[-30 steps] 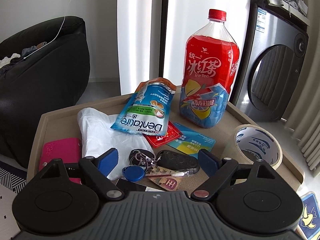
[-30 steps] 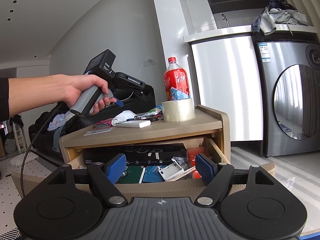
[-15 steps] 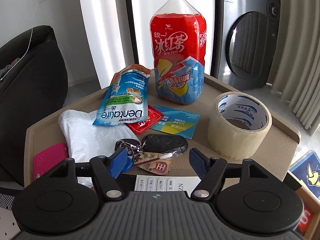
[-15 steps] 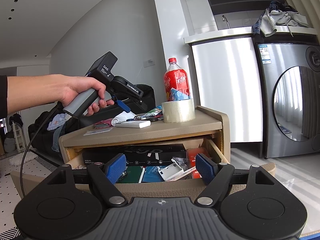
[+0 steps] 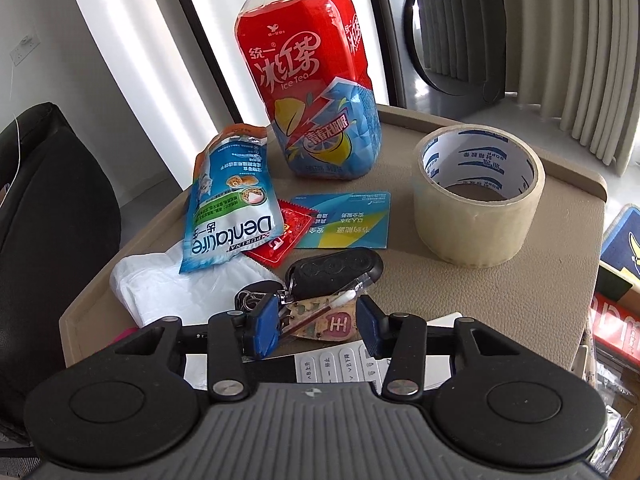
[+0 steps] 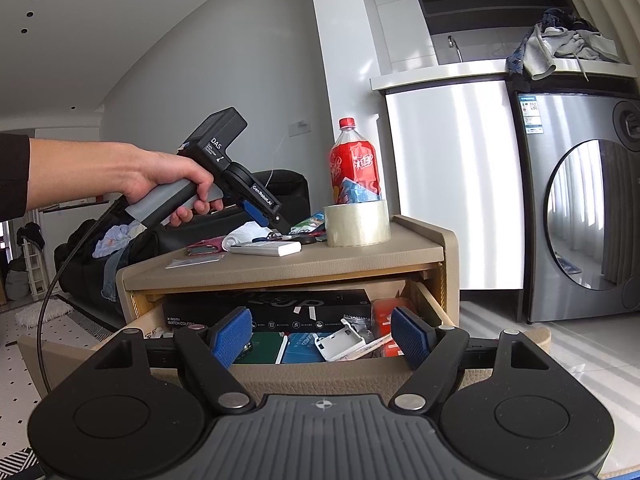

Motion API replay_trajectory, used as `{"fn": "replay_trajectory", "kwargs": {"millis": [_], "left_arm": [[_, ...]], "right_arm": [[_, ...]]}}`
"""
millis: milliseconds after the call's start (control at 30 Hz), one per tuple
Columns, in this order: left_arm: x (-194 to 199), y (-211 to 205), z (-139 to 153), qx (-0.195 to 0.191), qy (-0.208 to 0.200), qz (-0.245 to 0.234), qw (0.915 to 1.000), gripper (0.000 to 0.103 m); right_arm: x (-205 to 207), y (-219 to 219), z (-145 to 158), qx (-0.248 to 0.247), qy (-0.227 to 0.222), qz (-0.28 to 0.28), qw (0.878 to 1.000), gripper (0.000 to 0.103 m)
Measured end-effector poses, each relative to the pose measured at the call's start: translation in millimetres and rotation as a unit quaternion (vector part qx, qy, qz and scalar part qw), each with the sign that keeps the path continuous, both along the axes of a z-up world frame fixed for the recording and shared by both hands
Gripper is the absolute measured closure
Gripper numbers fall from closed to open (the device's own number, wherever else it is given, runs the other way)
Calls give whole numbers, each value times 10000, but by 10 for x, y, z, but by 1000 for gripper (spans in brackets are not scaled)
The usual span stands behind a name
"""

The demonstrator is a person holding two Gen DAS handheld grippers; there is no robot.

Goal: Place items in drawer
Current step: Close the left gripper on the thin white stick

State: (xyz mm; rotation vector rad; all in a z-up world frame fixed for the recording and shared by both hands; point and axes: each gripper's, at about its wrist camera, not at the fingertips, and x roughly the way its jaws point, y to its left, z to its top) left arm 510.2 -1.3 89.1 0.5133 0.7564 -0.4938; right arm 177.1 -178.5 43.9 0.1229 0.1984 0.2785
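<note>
Left wrist view: the left hand-held gripper (image 5: 316, 322) sits on the desk (image 5: 500, 300), fingers apart around the key bunch (image 5: 320, 280). The right hand-held gripper (image 6: 322, 334) hangs spread wide before the open drawer (image 6: 304, 376).

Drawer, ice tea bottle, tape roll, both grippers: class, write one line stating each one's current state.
Drawer: pulled open, already holding items.
Ice tea bottle: upright, capped in the right wrist view.
Tape roll: lying flat, hole upward.
Left gripper: open, fingers straddling the key bunch.
Right gripper: open, empty, before the drawer.
</note>
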Motion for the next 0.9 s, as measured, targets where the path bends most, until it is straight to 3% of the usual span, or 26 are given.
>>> {"fn": "replay_trajectory", "kwargs": {"millis": [133, 467, 900], "left_arm": [[56, 6, 1, -38, 105, -306, 9995, 56], [155, 13, -62, -72, 305, -479, 9984, 60], [184, -12, -112, -108, 367, -770, 9963, 76]], "right_arm": [[-5, -20, -3, 4, -12, 63, 10000, 23], [-19, -53, 3, 188, -4, 88, 9998, 23], [-31, -56, -3, 46, -67, 164, 9998, 23]]}}
